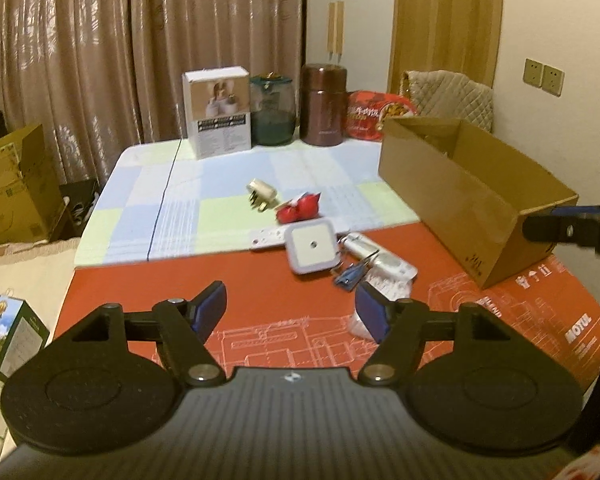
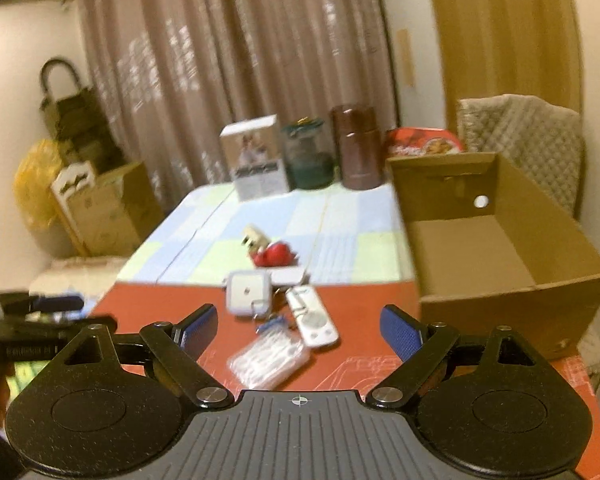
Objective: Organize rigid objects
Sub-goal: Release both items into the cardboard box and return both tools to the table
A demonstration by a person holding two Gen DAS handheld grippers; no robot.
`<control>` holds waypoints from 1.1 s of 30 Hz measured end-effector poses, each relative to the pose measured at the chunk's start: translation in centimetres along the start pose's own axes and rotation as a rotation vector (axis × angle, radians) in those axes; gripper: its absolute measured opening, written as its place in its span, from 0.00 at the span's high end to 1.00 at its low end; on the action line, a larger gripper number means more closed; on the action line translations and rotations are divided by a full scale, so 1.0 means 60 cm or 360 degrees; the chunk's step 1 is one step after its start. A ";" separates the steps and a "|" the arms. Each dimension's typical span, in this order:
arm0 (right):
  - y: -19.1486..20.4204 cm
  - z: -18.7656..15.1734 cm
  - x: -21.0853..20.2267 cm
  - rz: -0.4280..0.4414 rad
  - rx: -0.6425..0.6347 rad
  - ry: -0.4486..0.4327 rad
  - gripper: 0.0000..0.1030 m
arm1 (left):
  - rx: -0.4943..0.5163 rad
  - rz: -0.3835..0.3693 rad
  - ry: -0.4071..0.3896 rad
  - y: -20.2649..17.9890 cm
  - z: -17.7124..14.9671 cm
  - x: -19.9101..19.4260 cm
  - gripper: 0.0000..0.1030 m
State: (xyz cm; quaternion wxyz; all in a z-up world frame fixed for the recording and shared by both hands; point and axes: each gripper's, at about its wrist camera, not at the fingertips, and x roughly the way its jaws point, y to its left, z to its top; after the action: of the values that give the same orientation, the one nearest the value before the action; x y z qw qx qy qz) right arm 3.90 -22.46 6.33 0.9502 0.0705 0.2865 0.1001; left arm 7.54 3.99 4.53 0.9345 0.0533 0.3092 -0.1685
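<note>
Nearest to the camera in each view are the tongs themselves. Both the left tongs and the right tongs stand apart with nothing between their blue pads, above the red part of the surface.

As landmark I take the open cardboard box, which is the largest thing on the surface and stands at its right side; its inside looks empty in the right wrist view. All small things lie in a loose group to the left of this box. Close to the box lies a white remote control, and in front of it, towards the tongs, a clear plastic packet. A white square device lies a little further from the box, with a bunch of keys just beside it. Behind the square device, on the checkered cloth, sit a red object and a beige plug adapter. Behind the box, at the far edge, stand a white carton, a green jar and a brown flask.
</note>
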 end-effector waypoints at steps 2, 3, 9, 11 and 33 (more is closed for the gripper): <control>0.011 -0.016 0.015 0.0027 -0.0072 0.0029 0.17 | -0.0008 0.0001 0.0019 0.008 -0.007 0.009 0.35; 0.014 -0.022 0.024 0.0042 -0.0107 0.0046 0.17 | -0.0008 -0.0001 0.0027 0.010 -0.008 0.015 0.35; 0.031 -0.056 0.084 0.0130 -0.0327 0.0160 0.17 | 0.0038 -0.0017 0.0081 0.015 -0.019 0.058 0.34; 0.033 -0.063 0.103 0.0168 -0.0403 0.0185 0.17 | 0.0056 -0.0034 0.0101 0.015 -0.022 0.076 0.34; 0.038 -0.090 0.322 0.0432 -0.0906 0.0527 0.11 | 0.0149 -0.0183 0.0259 0.049 -0.013 0.224 0.16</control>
State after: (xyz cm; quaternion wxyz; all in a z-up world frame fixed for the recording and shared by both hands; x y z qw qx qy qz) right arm 16.31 -15.40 -7.93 0.8505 -0.1768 0.3854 0.3113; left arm 18.21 3.09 -4.09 0.8915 0.0927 0.3783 -0.2313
